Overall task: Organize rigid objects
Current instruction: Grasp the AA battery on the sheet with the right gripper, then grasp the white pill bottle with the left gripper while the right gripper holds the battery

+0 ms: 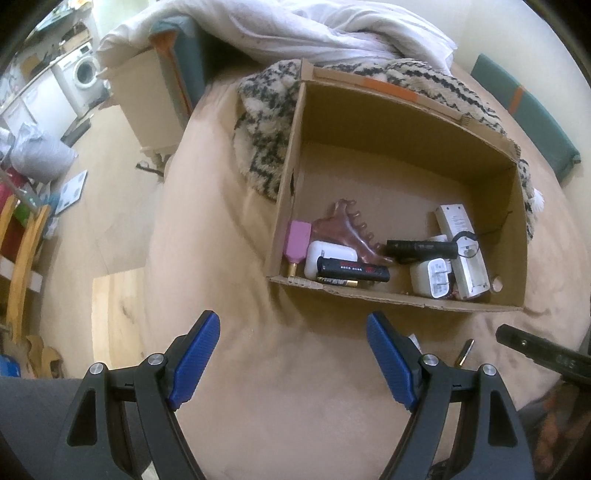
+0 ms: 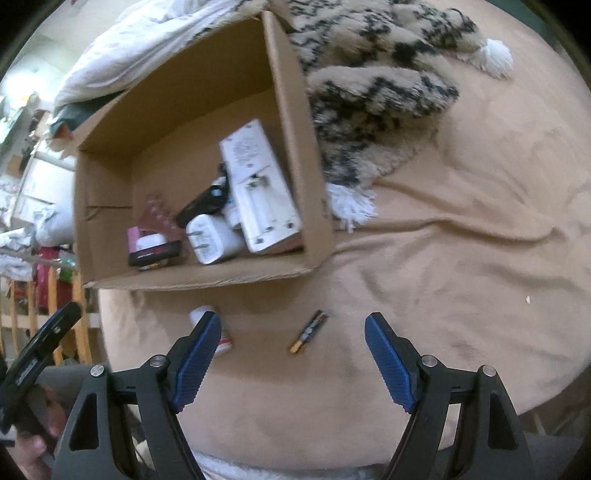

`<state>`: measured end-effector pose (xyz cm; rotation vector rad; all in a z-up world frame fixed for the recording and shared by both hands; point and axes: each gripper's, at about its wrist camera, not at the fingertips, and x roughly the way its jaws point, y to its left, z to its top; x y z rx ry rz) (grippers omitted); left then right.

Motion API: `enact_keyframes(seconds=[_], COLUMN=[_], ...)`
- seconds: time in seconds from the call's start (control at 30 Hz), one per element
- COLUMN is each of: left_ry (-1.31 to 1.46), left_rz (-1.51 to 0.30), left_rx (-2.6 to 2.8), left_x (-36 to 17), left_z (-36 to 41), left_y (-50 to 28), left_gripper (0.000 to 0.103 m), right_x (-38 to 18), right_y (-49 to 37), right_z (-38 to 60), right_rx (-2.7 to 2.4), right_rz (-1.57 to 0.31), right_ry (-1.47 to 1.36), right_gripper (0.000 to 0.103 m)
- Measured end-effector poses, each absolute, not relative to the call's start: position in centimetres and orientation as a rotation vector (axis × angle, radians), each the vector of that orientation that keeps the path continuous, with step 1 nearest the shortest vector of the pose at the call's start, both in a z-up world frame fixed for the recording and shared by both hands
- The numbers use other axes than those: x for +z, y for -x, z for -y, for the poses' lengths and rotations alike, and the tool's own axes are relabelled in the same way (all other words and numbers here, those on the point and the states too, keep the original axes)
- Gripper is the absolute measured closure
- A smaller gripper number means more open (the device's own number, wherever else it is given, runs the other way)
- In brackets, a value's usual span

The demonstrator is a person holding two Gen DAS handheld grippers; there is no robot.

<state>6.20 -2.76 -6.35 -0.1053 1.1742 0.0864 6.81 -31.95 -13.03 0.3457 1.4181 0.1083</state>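
An open cardboard box point(image 1: 406, 122) point(image 2: 291, 110) rests on a beige blanket. Inside lie a white remote point(image 1: 461, 251) point(image 2: 258, 184), white chargers point(image 1: 432, 280) point(image 2: 210, 240), a black flashlight point(image 1: 421, 248), a brown hair claw point(image 1: 343, 225), a pink item point(image 1: 297, 240) and a black-and-red device point(image 1: 354, 271). A loose battery point(image 2: 308, 332) point(image 1: 466, 352) lies on the blanket in front of the box, between the fingers of my right gripper point(image 2: 291, 325), which is open. A small white container point(image 2: 212, 328) sits beside its left finger. My left gripper point(image 1: 293, 325) is open over bare blanket.
A black-patterned fluffy throw point(image 2: 373, 96) point(image 1: 266, 122) lies behind and beside the box, with a white duvet point(image 1: 314, 29) beyond. The bed edge and wooden floor point(image 1: 110, 206) fall away on the left. A hand point(image 2: 33, 439) holds the other gripper at lower left.
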Motion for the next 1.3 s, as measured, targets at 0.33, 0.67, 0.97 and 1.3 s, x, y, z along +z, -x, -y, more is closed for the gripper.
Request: enact_keyframes(seconds=[0.33,0.67,0.97,1.3], left_ry=[0.129,0.130,0.144,0.106], left_rz=[-1.196,-1.200,-1.196,-1.183], left_rx=[0.064,0.078,0.103,0.121], left_x=[-6.5,-6.7,-6.7,-6.9], left_z=[2.9,2.8,2.1,2.6], left_y=[-6.0,-6.1,-6.1,-6.0], left_gripper=[0.023,0.023,0.023,0.023], right_x=[-18.9,-19.3,-14.5,-5.9], right_y=[-7.8,-7.0,-6.0,-4.8], right_z=[29.9,26.5,28.3,29.2], right_rx=[0.081,0.060,0.113,0.267], right_rz=[-1.622,-1.573,-1.464,-1.250], right_ry=[-0.343,-0.023,-0.129,-0.147], right_gripper=[0.059,0.090,0.092,0.092])
